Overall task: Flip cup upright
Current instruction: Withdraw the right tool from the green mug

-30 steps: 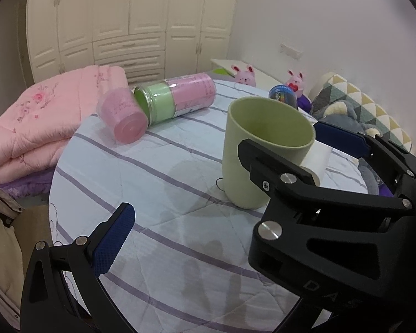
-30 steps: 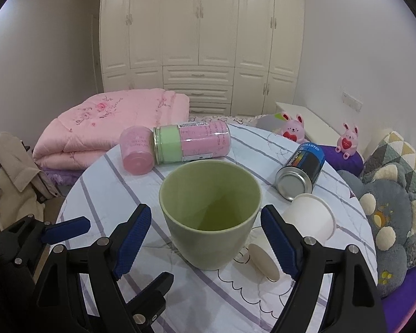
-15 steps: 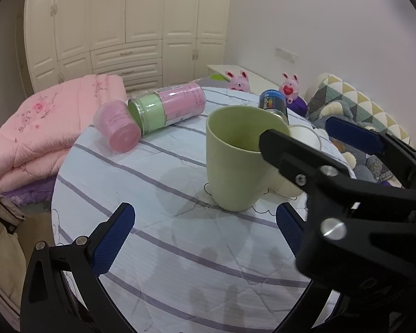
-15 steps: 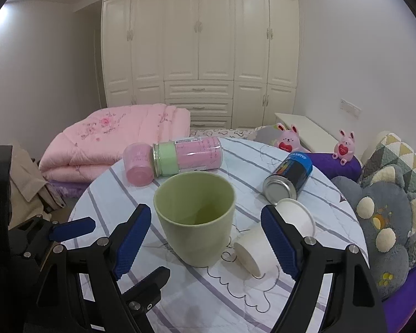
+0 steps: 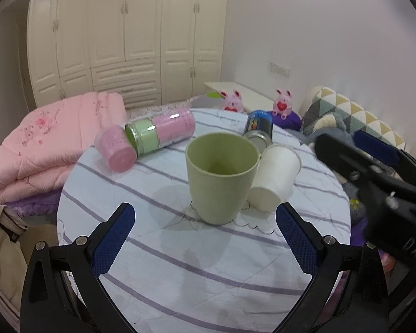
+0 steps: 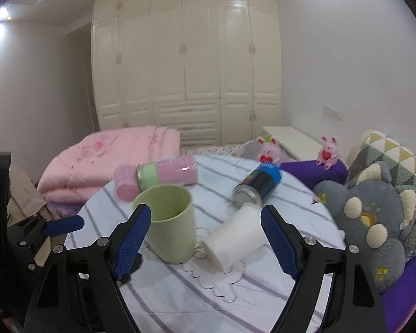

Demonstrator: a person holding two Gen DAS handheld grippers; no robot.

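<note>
A pale green cup point(image 5: 219, 177) stands upright, mouth up, on the round striped table point(image 5: 180, 263); it also shows in the right wrist view point(image 6: 170, 227). A white paper cup point(image 5: 274, 177) lies on its side against it, also seen in the right wrist view point(image 6: 235, 238). My left gripper point(image 5: 205, 238) is open and empty, short of the green cup. My right gripper point(image 6: 205, 241) is open and empty, above and behind both cups; it shows at the right of the left wrist view point(image 5: 374, 161).
A pink and green bottle point(image 5: 160, 133) and its pink cap point(image 5: 116, 152) lie at the table's far left. A blue can point(image 5: 259, 127) lies behind the cups. A pink quilt point(image 5: 50, 144) is left, plush toys point(image 6: 374, 222) right, a wardrobe point(image 6: 185, 83) behind.
Both grippers have drawn back and up from the green cup, which stays upright. The right gripper has shifted right, so the white paper cup now shows between its fingers.
</note>
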